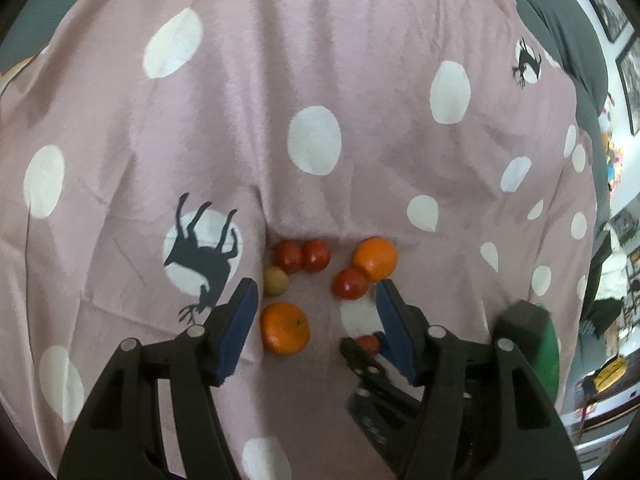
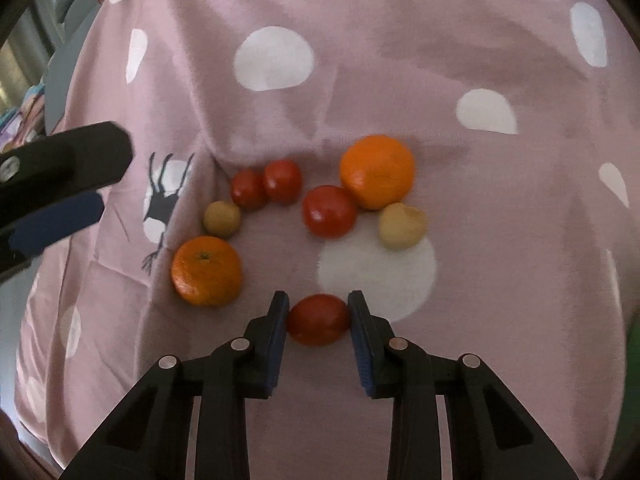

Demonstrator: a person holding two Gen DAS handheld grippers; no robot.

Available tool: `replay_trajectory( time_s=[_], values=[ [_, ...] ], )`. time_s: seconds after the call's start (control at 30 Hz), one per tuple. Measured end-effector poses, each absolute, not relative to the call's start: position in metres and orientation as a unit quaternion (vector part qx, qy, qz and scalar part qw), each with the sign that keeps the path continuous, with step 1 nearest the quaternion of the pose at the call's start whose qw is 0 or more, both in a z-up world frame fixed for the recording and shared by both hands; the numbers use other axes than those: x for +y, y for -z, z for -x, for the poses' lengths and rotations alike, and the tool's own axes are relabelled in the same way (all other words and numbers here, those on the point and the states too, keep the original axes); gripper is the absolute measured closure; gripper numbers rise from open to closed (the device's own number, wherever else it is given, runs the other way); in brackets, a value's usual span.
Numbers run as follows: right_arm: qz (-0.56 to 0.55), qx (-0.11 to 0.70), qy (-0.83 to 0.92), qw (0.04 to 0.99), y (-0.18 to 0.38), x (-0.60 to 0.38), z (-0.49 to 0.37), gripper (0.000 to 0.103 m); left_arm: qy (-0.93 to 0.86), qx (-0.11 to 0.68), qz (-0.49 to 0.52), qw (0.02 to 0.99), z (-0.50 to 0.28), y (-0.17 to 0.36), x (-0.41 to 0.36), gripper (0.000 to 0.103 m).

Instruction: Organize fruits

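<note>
Fruits lie on a pink spotted cloth (image 2: 400, 80). My right gripper (image 2: 319, 306) is shut on a red tomato (image 2: 318, 320), its pads touching both sides. Ahead lie a tomato (image 2: 329, 211), a large orange (image 2: 377, 171), a tan fruit (image 2: 401, 226), two tomatoes (image 2: 266, 185), a small tan fruit (image 2: 222, 219) and an orange (image 2: 207, 270). My left gripper (image 1: 316, 294) is open and empty above the cloth, an orange (image 1: 285, 328) between its fingers. The held tomato (image 1: 368, 343) shows there, partly hidden by the right gripper (image 1: 360, 356).
The cloth is creased, with a fold ridge (image 2: 208, 152) left of the fruits. A green object (image 1: 546, 344) sits at the right edge of the left wrist view. Grey bedding (image 1: 560, 20) and room clutter lie beyond the cloth.
</note>
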State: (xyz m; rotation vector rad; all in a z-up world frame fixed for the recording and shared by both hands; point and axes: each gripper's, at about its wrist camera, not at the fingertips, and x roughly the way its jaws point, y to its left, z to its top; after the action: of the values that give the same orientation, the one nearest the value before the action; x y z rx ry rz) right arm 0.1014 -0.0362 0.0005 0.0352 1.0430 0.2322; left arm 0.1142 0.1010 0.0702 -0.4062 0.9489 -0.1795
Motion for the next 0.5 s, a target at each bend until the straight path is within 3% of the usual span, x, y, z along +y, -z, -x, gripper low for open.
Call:
replay_trajectory(
  time_s=[0.2, 0.5],
  values=[
    [-0.054, 0.475, -0.084, 0.874, -0.022, -0.077, -0.089, 0.071, 0.089, 0.482, 0.163, 0.856, -0.142, -0.056, 0.077, 0.045],
    [-0.116, 0.455, -0.036, 0.882, -0.040, -0.142, -0.086, 0.071, 0.099, 0.506, 0.112, 0.850, -0.175, -0.034, 0.039, 0.057]
  ],
)
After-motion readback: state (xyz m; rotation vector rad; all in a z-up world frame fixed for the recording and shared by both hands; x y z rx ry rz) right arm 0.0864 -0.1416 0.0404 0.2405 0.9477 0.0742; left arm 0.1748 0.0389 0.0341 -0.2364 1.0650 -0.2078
